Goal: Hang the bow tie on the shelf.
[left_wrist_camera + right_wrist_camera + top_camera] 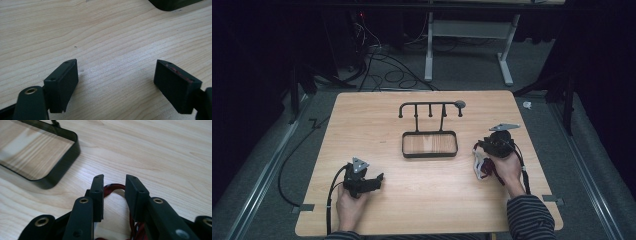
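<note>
Right gripper low over the counter, a red-and-white cord loop between its part-spread jaws, grip on it not discernible, near the black tray rack, left gripper released, spread wide above bare wood.

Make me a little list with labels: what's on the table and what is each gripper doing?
table: light wood
rack: black, with hooks and a tray base, mid-table
left hand-held gripper: open, nothing between its jaws
right hand-held gripper: right of the rack
cord: red and dark loop between the right jaws, grip unclear
</note>
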### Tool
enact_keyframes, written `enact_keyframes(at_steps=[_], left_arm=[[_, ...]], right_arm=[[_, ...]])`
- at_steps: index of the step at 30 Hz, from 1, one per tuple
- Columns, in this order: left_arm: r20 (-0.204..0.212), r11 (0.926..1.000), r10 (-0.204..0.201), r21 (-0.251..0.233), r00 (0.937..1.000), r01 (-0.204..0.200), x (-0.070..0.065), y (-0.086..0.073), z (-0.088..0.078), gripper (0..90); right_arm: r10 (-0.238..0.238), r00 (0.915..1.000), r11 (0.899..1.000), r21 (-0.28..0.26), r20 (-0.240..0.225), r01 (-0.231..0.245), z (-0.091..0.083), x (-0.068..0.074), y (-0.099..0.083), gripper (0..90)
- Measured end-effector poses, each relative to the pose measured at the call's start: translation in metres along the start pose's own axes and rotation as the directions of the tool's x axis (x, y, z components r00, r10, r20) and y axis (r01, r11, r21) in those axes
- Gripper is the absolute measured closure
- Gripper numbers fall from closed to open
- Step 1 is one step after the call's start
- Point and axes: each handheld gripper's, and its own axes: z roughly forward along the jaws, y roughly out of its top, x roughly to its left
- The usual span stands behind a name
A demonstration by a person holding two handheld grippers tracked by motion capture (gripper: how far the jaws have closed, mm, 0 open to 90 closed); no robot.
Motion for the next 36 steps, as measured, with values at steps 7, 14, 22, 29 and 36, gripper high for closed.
enact_keyframes(at_steps=[7,14,22,29,36], left_arm=[[0.000,1.0000,-0.001,0.000,1.0000,0.001,0.000,0.000,0.000,20.1],[0.000,1.0000,0.000,0.000,1.0000,0.000,0.000,0.000,0.000,20.1],[0.000,1.0000,-0.001,0.000,1.0000,0.001,0.000,0.000,0.000,20.1],[0.000,1.0000,0.001,0.001,1.0000,-0.001,0.000,0.000,0.000,20.1],[0.000,1.0000,0.001,0.001,1.0000,-0.001,0.000,0.000,0.000,20.1]], right_arm=[[0.025,0.9996,0.999,0.034,0.014,-0.025,0.014,-0.008,-0.001,70.7],[0.035,0.9993,0.999,0.039,0.016,-0.036,0.021,-0.012,-0.003,71.8],[0.052,0.9986,0.996,0.077,0.012,-0.053,0.033,-0.016,-0.007,84.0],[0.024,0.9997,0.998,0.066,-0.001,-0.024,0.029,-0.014,-0.006,90.0],[-0.001,1.0000,1.000,0.002,-0.006,0.001,0.008,-0.009,-0.001,90.0]])
